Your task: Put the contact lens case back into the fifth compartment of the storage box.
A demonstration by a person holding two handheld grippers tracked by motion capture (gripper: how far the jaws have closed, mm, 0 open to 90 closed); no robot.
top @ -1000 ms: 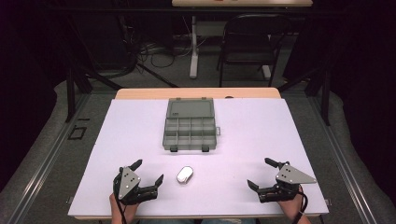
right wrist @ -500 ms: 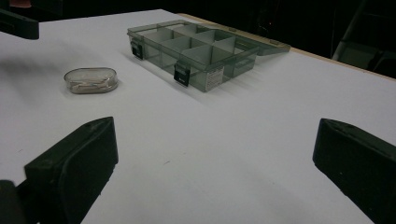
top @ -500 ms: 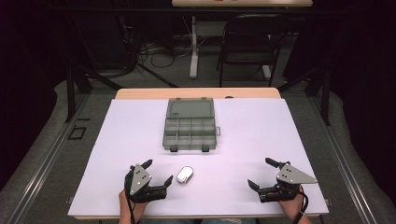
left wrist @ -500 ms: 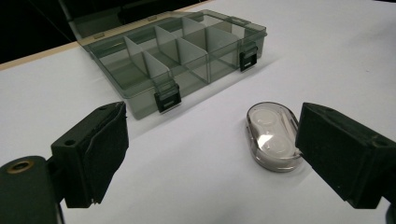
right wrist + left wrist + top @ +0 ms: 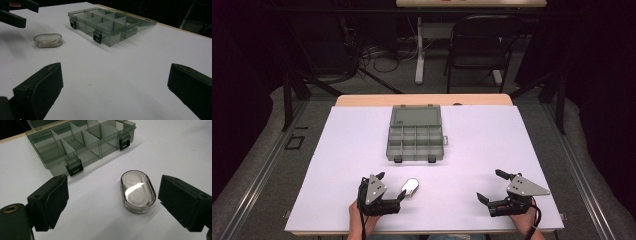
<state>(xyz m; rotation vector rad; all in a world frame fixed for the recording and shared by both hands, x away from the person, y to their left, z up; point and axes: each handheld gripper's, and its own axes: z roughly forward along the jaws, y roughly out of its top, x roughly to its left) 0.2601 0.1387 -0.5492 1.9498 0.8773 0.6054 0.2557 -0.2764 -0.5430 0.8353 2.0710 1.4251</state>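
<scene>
A small clear oval case [image 5: 412,186] with white contents lies on the white table near its front edge. My left gripper [image 5: 391,184] stands open just left of it. In the left gripper view the case [image 5: 138,191] lies between the two black jaws, nearer the right one, and neither pad touches it; the left gripper [image 5: 113,183] holds nothing. My right gripper [image 5: 488,184] rests open at the front right, well apart from the case, and in its own view the right gripper [image 5: 115,72] has only bare table between its jaws.
A grey translucent organizer box [image 5: 414,134] with several empty compartments sits open at mid-table, its two black latches facing me. In the right gripper view the box [image 5: 107,22] and the case [image 5: 48,40] lie ahead, with the left gripper [image 5: 15,12] at the upper left.
My left gripper has slid to the right along the table's front, closing in on the oval case. Its jaws stay as wide as before. The right gripper has kept still.
</scene>
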